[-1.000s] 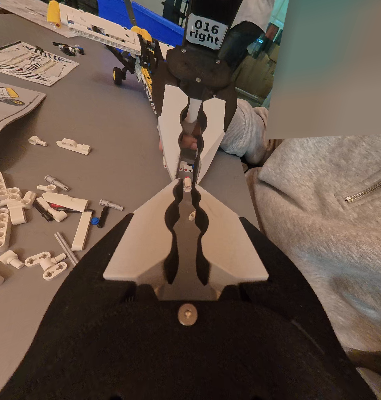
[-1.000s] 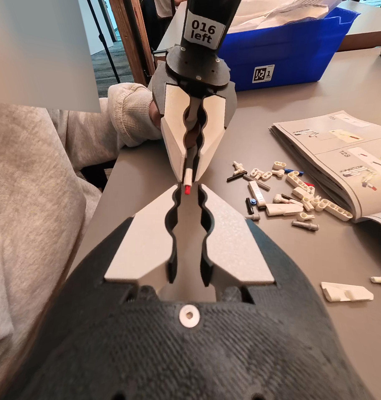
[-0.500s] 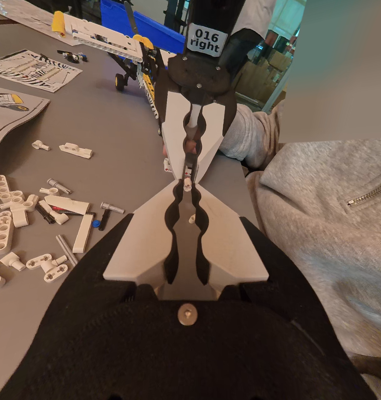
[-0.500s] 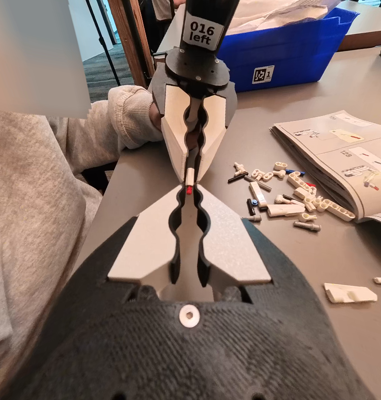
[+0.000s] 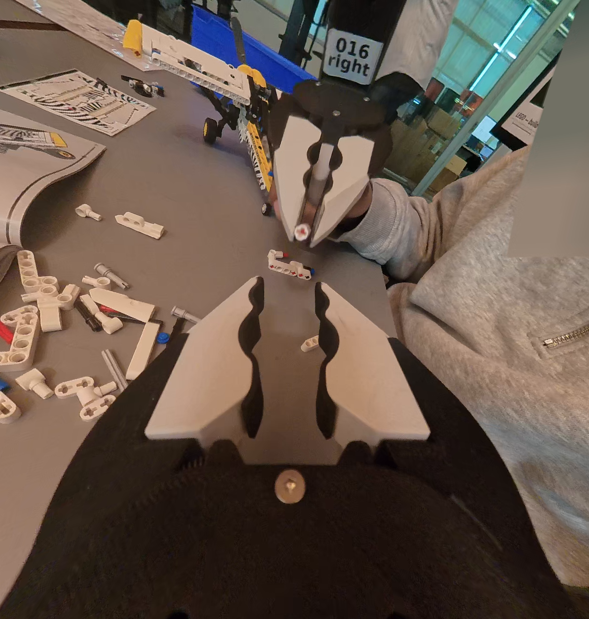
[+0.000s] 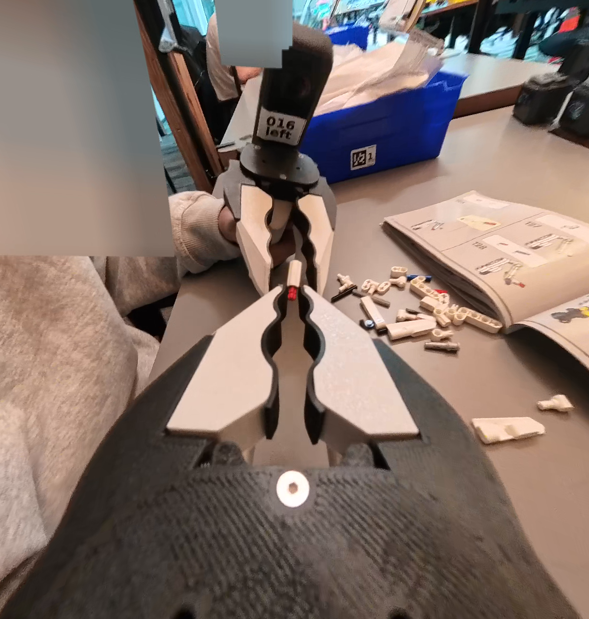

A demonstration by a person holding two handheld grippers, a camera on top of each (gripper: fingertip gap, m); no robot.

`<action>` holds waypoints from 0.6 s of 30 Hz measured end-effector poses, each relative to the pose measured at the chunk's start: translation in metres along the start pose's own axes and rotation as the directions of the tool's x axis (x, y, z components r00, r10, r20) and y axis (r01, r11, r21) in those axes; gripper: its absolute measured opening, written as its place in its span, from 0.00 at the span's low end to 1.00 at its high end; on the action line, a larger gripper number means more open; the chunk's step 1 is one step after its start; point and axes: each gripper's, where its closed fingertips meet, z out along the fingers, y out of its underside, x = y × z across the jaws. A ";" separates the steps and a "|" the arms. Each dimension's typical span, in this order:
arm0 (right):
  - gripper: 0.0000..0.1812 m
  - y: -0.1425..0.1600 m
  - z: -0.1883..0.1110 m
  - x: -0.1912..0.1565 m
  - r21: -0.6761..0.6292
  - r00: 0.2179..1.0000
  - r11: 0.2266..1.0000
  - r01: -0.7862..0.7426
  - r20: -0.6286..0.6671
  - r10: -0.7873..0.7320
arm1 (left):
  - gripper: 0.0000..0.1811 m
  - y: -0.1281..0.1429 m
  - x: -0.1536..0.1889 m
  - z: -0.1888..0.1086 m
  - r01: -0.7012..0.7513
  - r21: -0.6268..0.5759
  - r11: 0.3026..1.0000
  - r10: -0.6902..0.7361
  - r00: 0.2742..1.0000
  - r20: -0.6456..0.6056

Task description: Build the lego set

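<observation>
My right gripper [image 6: 292, 291] is shut on the red axle end of a small white connector piece [image 6: 293, 272], held above the grey table's near edge [image 6: 166, 335]. In the left wrist view the same gripper [image 5: 301, 236] points at me with the white and red piece [image 5: 301, 231] at its tip. My left gripper [image 5: 289, 284] is open and empty, a short way back from that piece. In the right wrist view it [image 6: 288, 268] stands just behind the piece with jaws apart. A small white sub-assembly [image 5: 289, 266] lies on the table between the grippers.
Loose white, grey and black parts [image 5: 52, 321] [image 6: 420, 311] lie scattered beside an open instruction booklet [image 6: 487, 254]. A partly built white and yellow model [image 5: 219, 83], a sticker sheet [image 5: 79, 100] and a blue bin [image 6: 387, 134] stand farther back. A small white connector [image 5: 310, 343] lies between my left fingers. Left and right tips are no more than a few centimetres apart.
The left gripper held the white piece with the red axle; the right gripper closed on the axle end. The left gripper has opened, let go and drawn back.
</observation>
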 end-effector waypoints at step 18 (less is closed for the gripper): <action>0.02 -0.042 -0.076 0.024 0.317 0.962 0.945 0.077 -0.274 0.014 | 0.18 0.005 -0.006 0.003 0.038 -0.034 0.999 -0.037 0.999 0.025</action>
